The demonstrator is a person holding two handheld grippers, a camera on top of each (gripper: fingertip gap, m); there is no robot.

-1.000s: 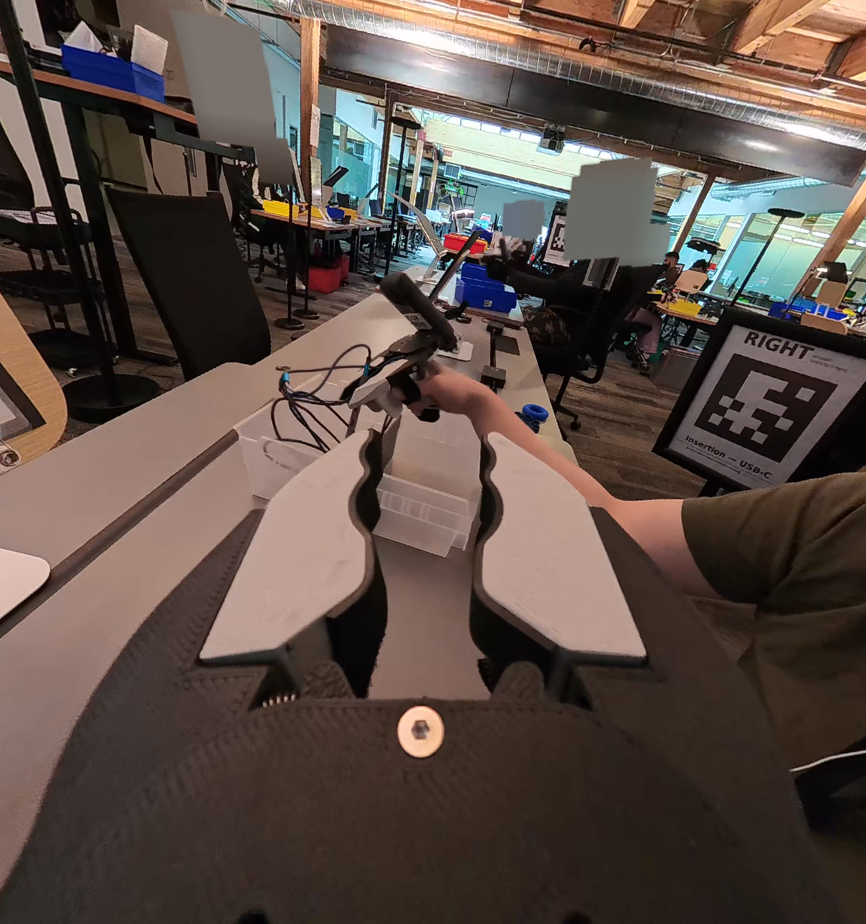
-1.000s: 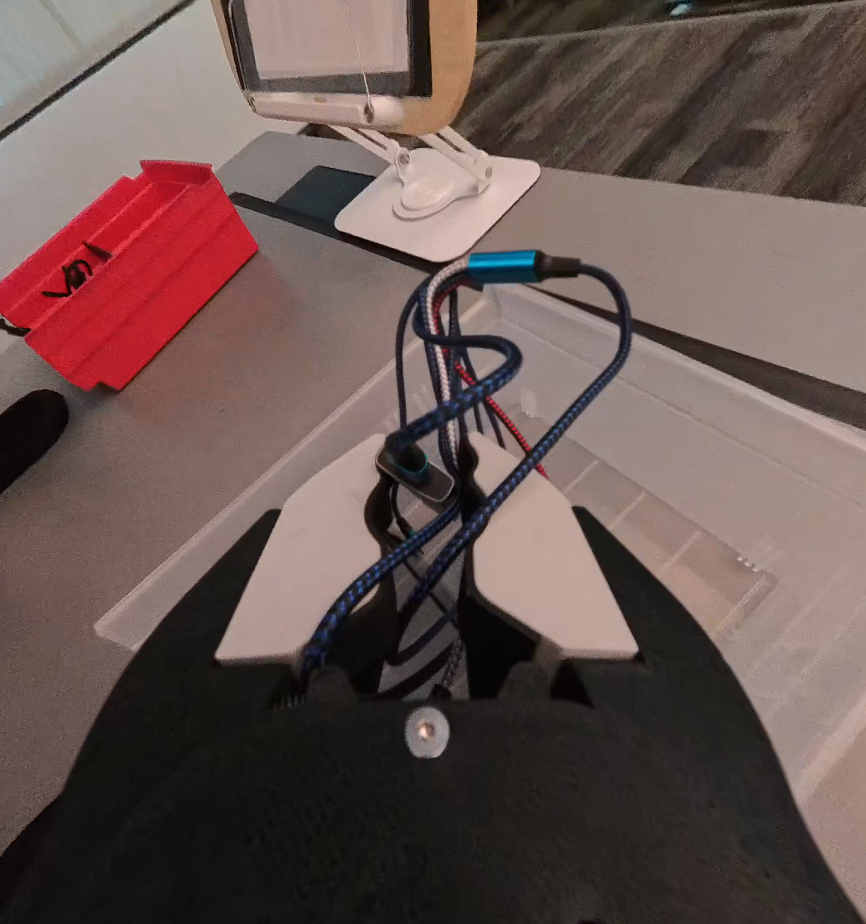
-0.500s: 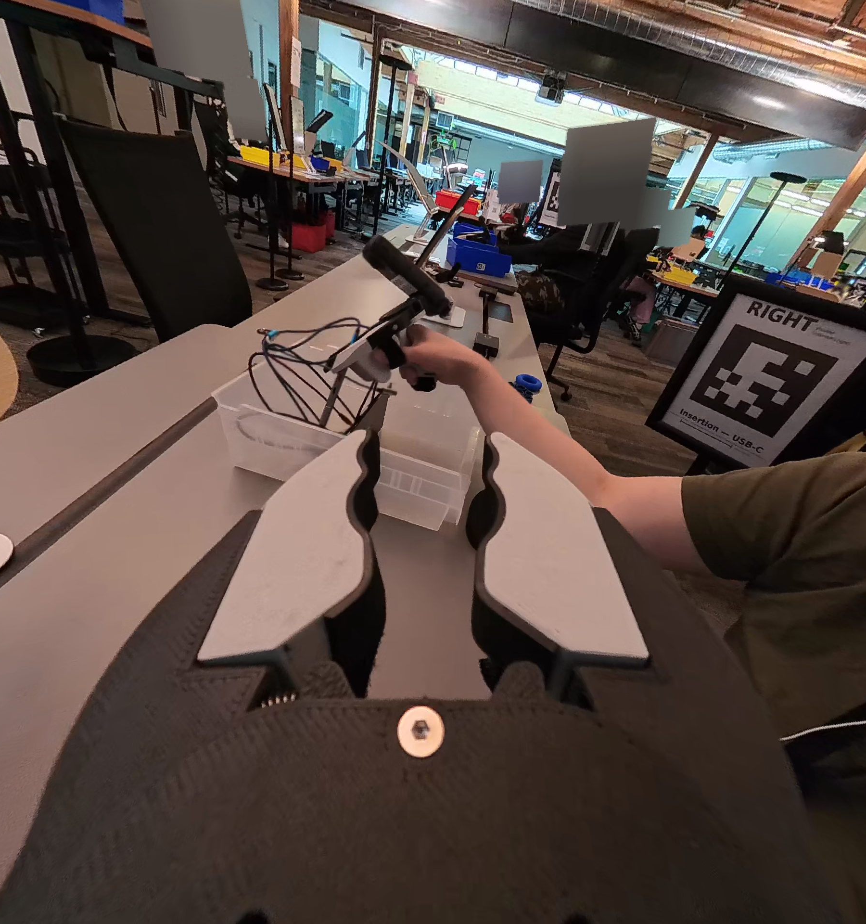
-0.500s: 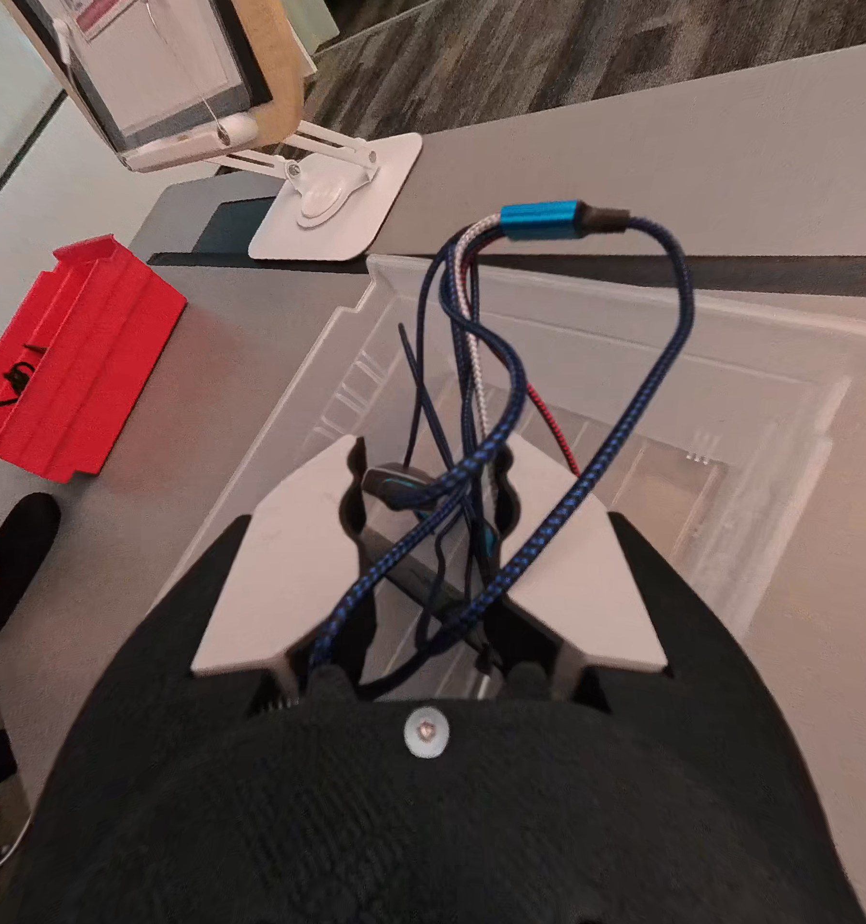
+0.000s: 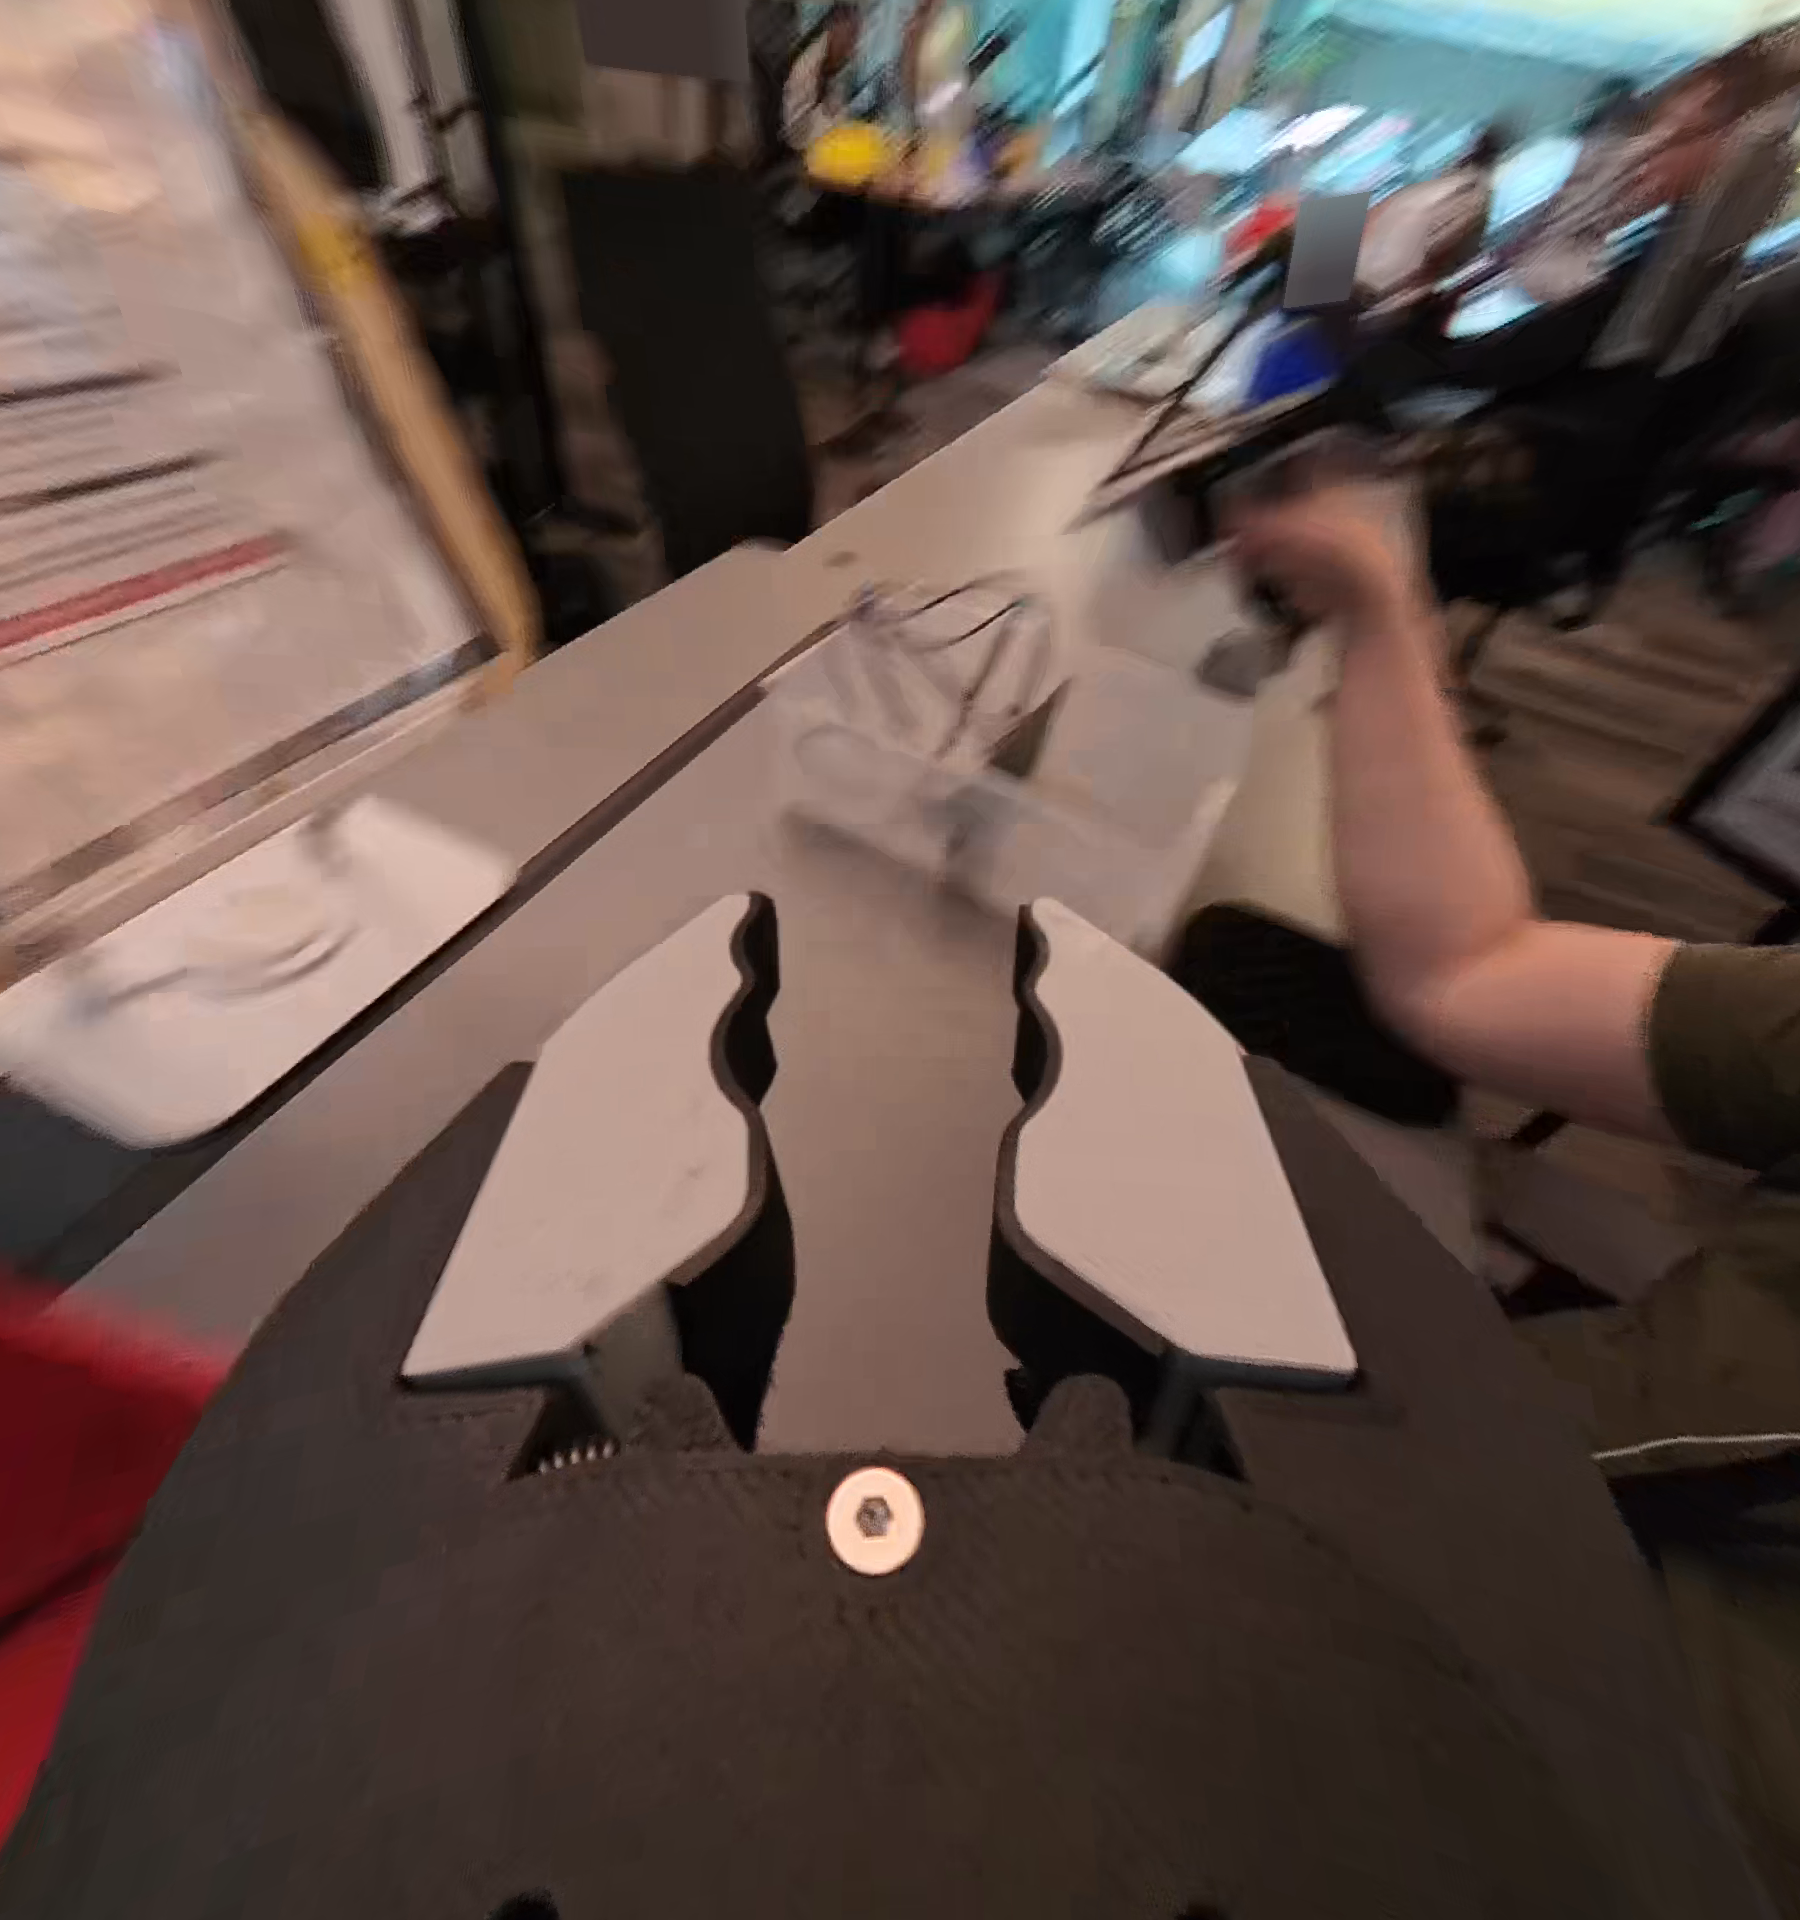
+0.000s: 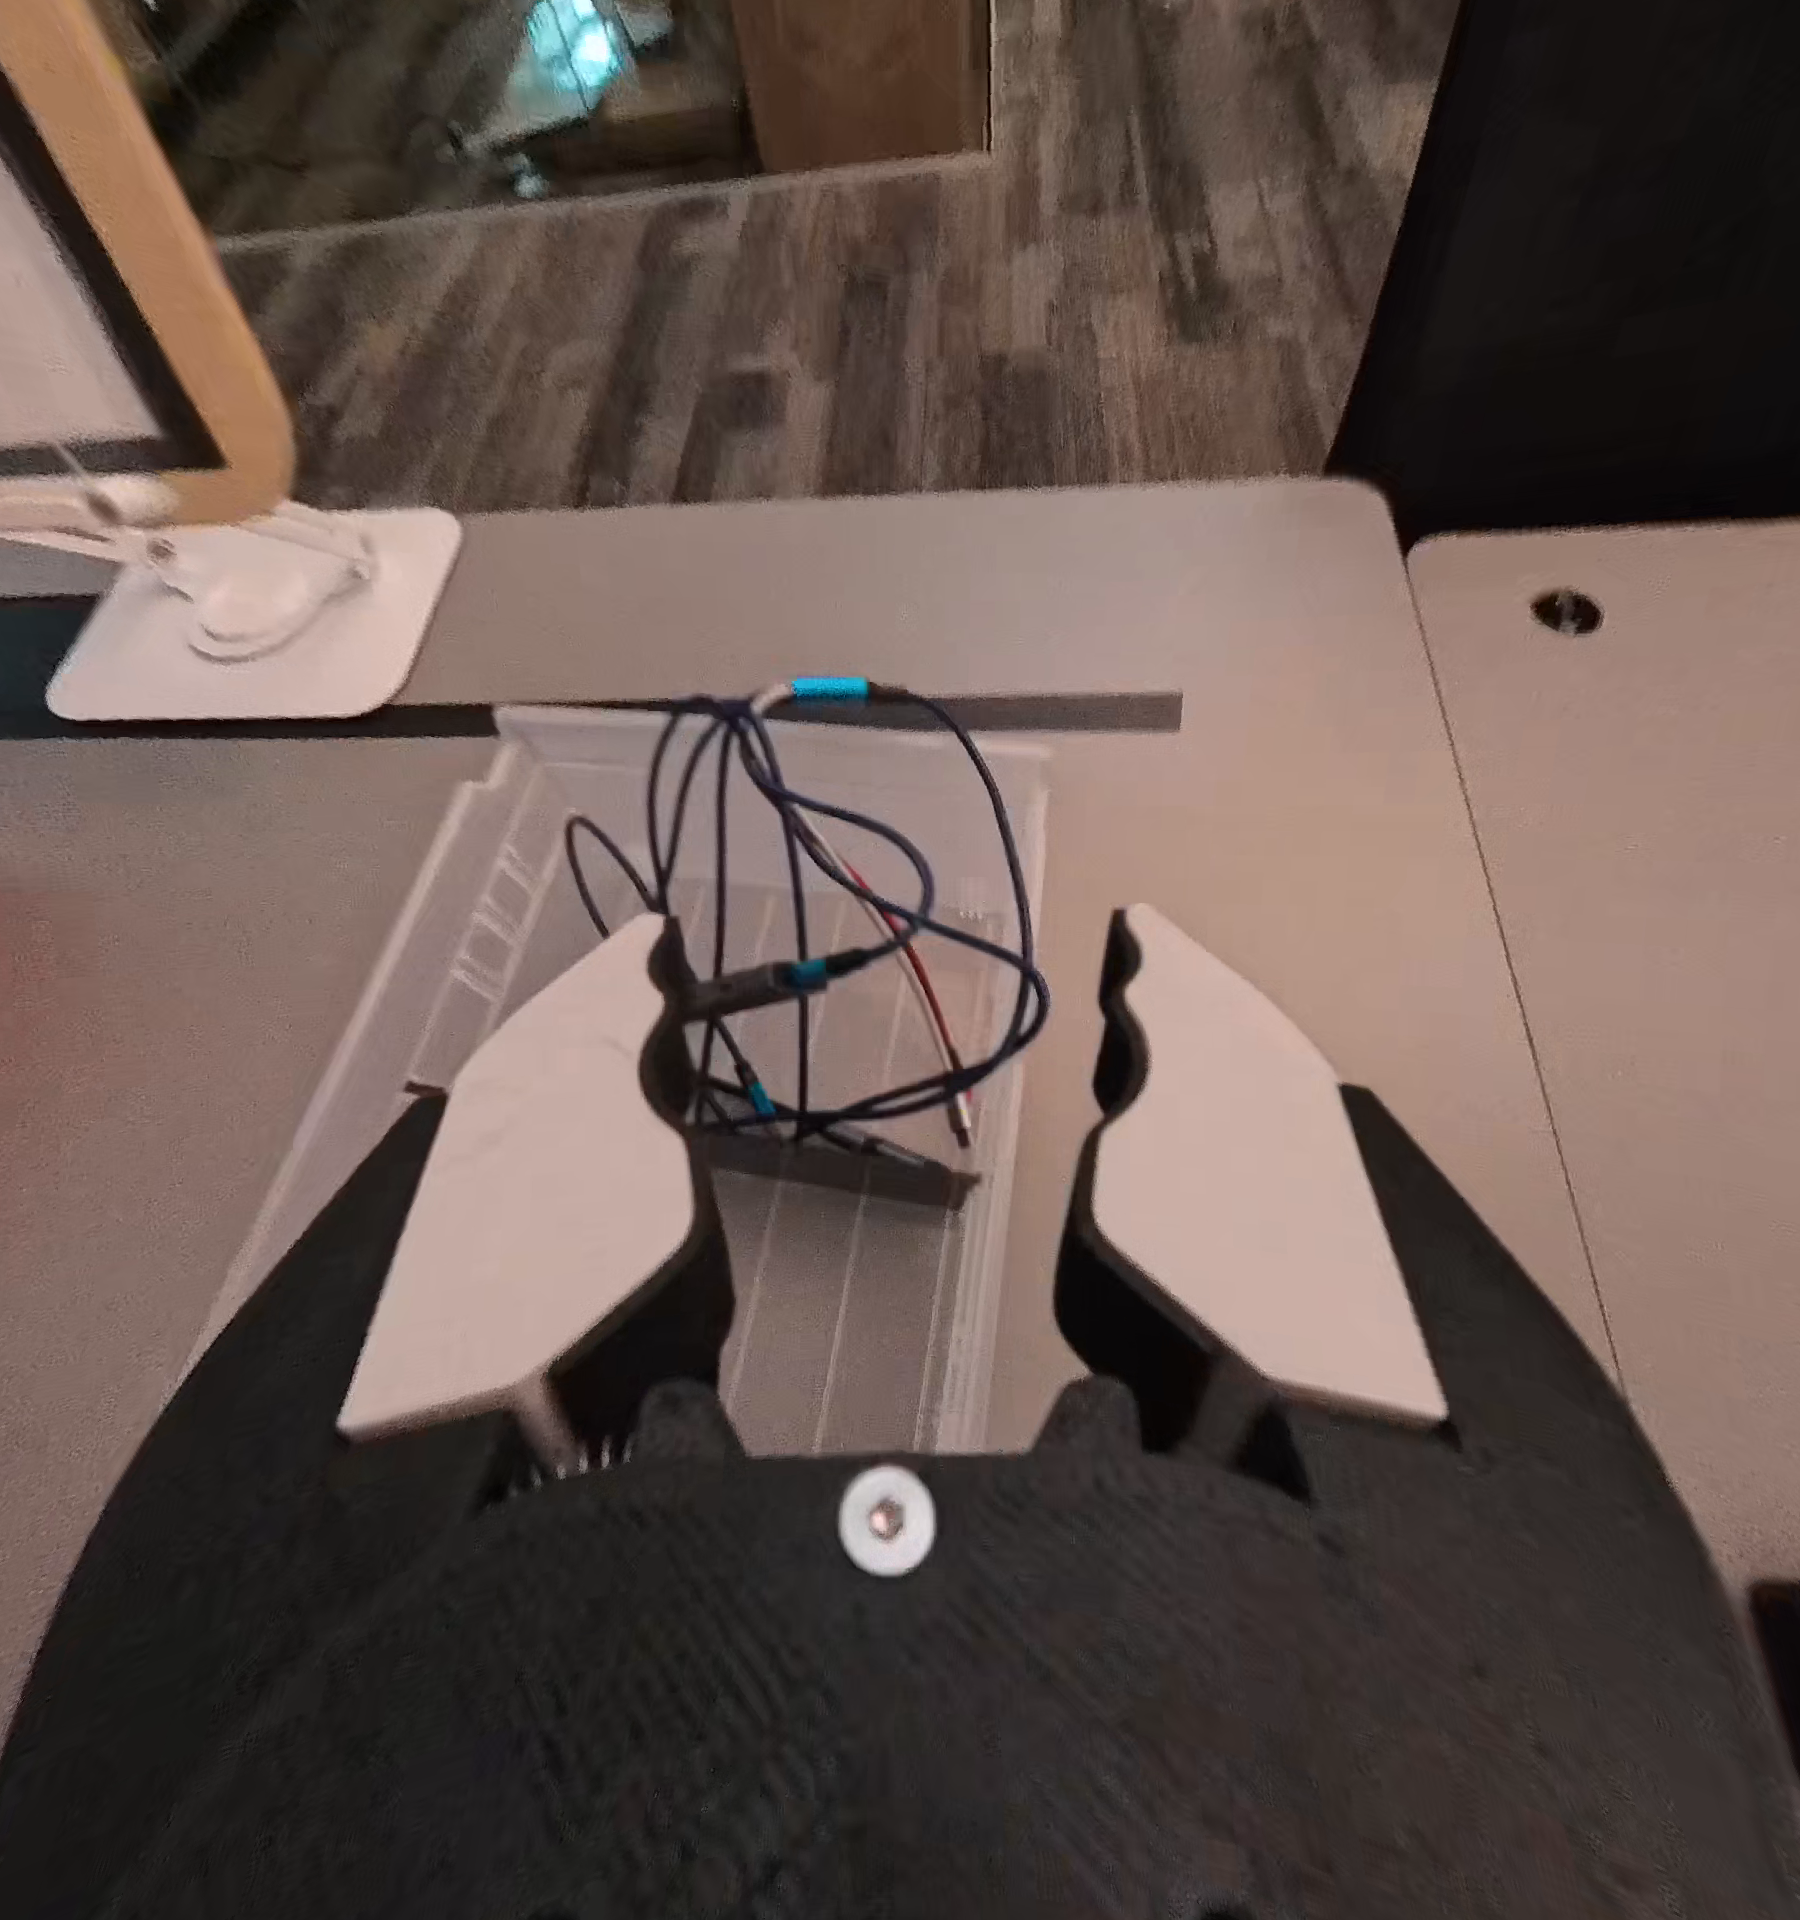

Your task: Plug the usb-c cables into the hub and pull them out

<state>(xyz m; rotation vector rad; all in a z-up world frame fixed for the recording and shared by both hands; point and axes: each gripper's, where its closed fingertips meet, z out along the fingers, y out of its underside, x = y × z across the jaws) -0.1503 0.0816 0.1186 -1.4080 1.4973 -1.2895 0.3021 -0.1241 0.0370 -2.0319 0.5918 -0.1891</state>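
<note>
A tangle of braided blue, white and red USB-C cables (image 6: 802,883) lies in a clear plastic bin (image 6: 356,1039) on the grey table. A blue metal connector (image 6: 828,688) sticks up at the bin's far rim. A dark grey hub (image 6: 844,1169) lies on the bin floor under the cables. My right gripper (image 6: 888,925) is wide open and empty, above the bin's near half. My left gripper (image 5: 891,935) is open and empty over bare table. The bin (image 5: 979,769) and cables are blurred ahead of it, with the person's hand (image 5: 1311,582) above them.
A framed screen on a white stand (image 6: 252,613) sits left of the bin, and it also shows in the left wrist view (image 5: 148,520). A red bin (image 5: 44,1455) is at the near left. A table seam (image 6: 1478,831) runs on the right.
My right gripper opened and let go of the cable bundle, which now lies in the bin, and it drew back. My left gripper swung left; its view is now blurred.
</note>
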